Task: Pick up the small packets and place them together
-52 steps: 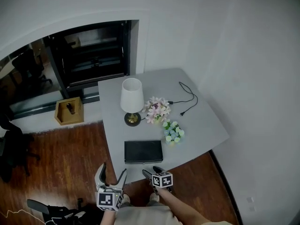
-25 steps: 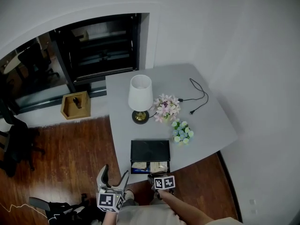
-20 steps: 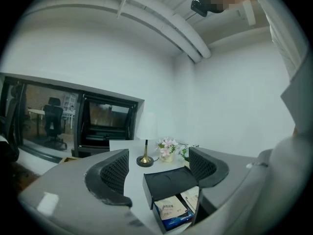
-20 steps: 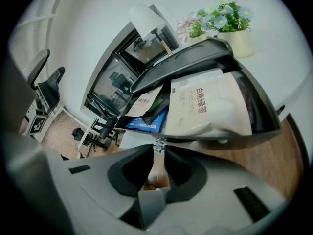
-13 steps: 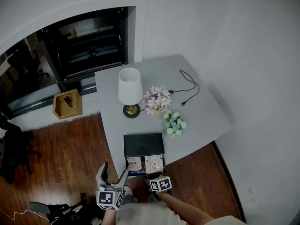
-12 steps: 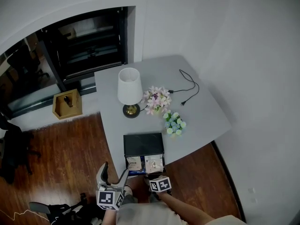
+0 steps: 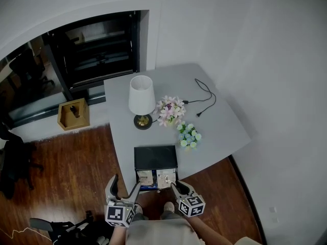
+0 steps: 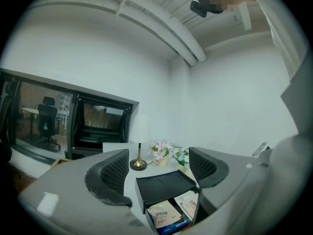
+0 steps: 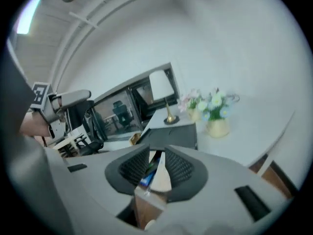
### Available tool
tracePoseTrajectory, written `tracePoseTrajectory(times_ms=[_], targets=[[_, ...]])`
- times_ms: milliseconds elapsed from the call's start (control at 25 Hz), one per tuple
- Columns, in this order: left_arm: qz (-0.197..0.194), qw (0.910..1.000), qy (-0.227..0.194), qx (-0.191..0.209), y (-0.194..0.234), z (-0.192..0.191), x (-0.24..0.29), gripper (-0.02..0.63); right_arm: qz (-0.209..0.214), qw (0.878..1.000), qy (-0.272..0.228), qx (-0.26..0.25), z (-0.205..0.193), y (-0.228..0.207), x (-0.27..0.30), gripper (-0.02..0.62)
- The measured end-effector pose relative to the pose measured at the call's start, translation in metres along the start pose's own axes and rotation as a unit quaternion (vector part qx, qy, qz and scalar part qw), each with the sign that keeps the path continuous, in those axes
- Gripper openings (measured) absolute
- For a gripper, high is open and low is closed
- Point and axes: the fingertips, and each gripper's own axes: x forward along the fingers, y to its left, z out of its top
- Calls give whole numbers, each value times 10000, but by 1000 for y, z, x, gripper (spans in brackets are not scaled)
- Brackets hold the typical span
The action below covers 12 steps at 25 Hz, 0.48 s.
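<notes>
My right gripper [image 7: 180,187] jaws are opening, narrow, gripping nothing; my left gripper [image 7: 124,184] gapes wide, empty. The 2 packets [image 7: 166,178] lie just ahead in the open drawer [image 7: 150,188], seemingly nearer my right jaws, long axes pointing away.

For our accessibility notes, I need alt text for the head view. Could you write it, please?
The open drawer of a black box at the near edge of a grey table shows small packets. In front are the open left gripper and the right gripper, its jaws opening on nothing. A lamp and flowers stand behind.
</notes>
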Motion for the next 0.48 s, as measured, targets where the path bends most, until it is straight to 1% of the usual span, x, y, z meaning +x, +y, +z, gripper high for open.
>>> tracePoseTrajectory(times_ms=[80, 200, 240, 280, 320, 360, 400, 440, 480], targets=[[-28, 10000, -38, 49, -2, 6, 1, 368, -91, 9965, -778, -308, 48, -5, -9, 110], [-57, 9998, -107, 146, -6, 12, 2, 368, -120, 9815, -1745, -776, 111, -2, -25, 112], [-59, 9997, -135, 177, -7, 15, 2, 368, -132, 9761, -1987, -873, 129, 0, -30, 138], [-58, 9996, -169, 205, -8, 18, 3, 368, -137, 9715, -2185, -910, 143, 2, -34, 260], [-62, 9995, -213, 229, -9, 21, 4, 368, -137, 9676, -2350, -914, 156, 4, -37, 355], [-76, 9993, -263, 248, -10, 25, 4, 368, -128, 9639, -2485, -945, 168, 7, -41, 374], [-98, 9991, -312, 259, -11, 29, 4, 368, -111, 9604, -2581, -1044, 177, 11, -45, 378], [-116, 9989, -359, 260, -12, 33, 4, 380, -83, 9571, -2637, -1199, 185, 17, -48, 405], [-126, 9988, -412, 253, -13, 37, 3, 407, -27, 9542, -2666, -1355, 190, 23, -50, 406]])
